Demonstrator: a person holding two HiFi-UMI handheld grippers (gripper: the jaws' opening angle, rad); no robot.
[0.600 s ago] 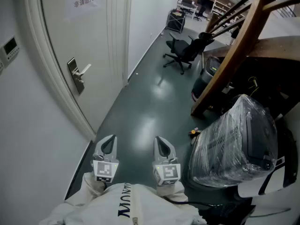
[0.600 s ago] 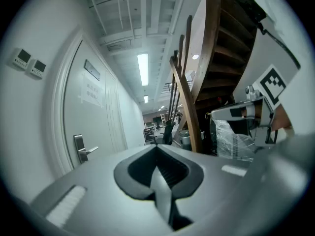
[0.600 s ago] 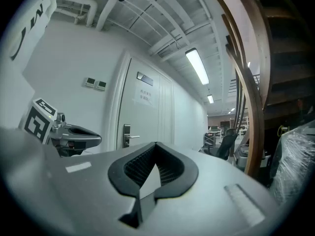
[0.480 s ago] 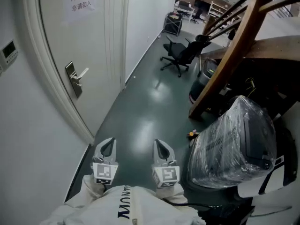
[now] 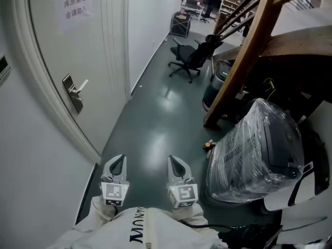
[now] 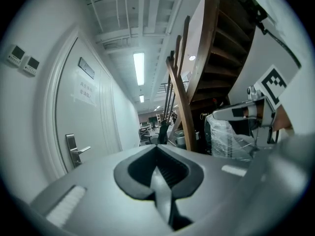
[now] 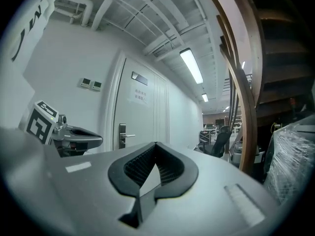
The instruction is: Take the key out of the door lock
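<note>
Low at bottom centre, left hand-held gripper (image 5: 118,165) and right hand-held gripper (image 5: 177,165) are pressed together, empty; the door lock (image 5: 71,92) sits upper left, well apart, key too small to spot; best approach squarely, spreading one first.

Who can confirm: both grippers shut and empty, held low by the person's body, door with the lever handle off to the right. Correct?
Not the side. The door with the lever handle is off to the left, as the head view shows. The rest holds: left gripper and right gripper are shut and empty, held low by the person's body.
</note>
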